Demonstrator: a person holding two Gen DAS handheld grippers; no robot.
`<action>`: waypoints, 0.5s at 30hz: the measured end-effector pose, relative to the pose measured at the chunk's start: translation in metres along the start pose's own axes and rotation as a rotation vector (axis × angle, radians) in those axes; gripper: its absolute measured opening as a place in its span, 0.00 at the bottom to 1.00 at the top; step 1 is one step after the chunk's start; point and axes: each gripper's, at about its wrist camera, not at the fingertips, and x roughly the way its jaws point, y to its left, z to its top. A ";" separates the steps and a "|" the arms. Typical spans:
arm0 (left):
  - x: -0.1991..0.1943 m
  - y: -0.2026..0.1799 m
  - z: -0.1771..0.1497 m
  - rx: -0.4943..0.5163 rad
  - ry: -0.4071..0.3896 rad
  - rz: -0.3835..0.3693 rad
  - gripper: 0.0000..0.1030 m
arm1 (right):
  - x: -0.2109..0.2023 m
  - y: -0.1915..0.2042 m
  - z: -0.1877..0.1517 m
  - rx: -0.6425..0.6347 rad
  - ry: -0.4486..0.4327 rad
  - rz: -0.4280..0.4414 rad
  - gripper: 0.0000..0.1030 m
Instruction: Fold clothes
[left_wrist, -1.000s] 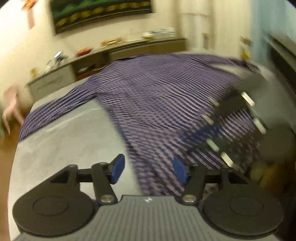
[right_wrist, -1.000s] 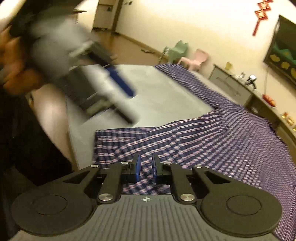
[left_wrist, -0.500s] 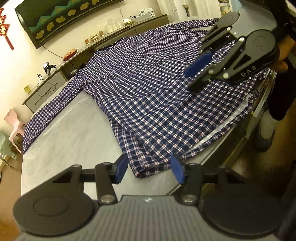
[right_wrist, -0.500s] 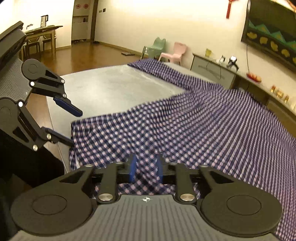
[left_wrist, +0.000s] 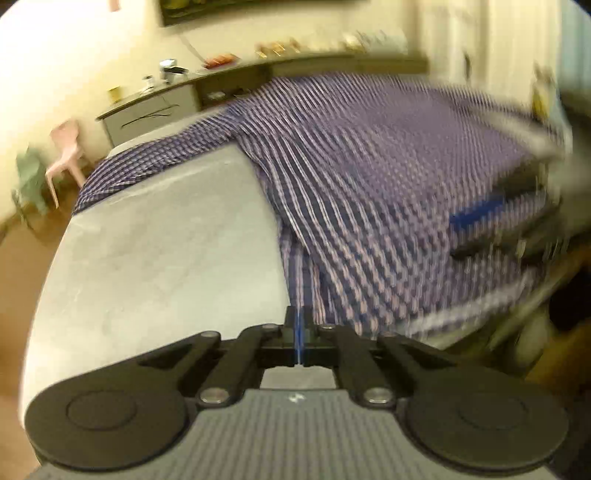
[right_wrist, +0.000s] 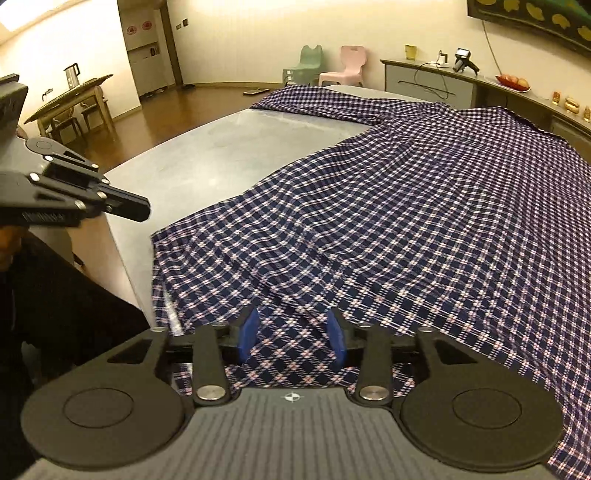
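A checked shirt (right_wrist: 388, 221) lies spread over the right part of a grey table (right_wrist: 221, 147), one sleeve reaching the far end. The left gripper (left_wrist: 299, 332) has its fingers pressed together at the shirt's near hem; whether cloth is pinched is unclear. The right gripper (right_wrist: 291, 332) hovers with fingers apart over the near hem.

Pink chair (right_wrist: 349, 64) beside green chair (right_wrist: 308, 62), sideboard (right_wrist: 428, 83) with fruit bowl (right_wrist: 513, 82), wooden table (right_wrist: 70, 98)
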 end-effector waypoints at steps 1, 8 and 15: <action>0.002 -0.006 -0.002 0.046 0.012 0.021 0.17 | -0.001 0.000 0.000 0.004 0.002 0.003 0.48; 0.014 -0.037 -0.005 0.304 0.008 0.100 0.31 | -0.007 0.013 -0.003 -0.031 0.009 0.011 0.55; 0.000 -0.007 0.009 -0.030 -0.037 -0.033 0.00 | -0.006 0.015 -0.009 -0.027 0.018 0.018 0.56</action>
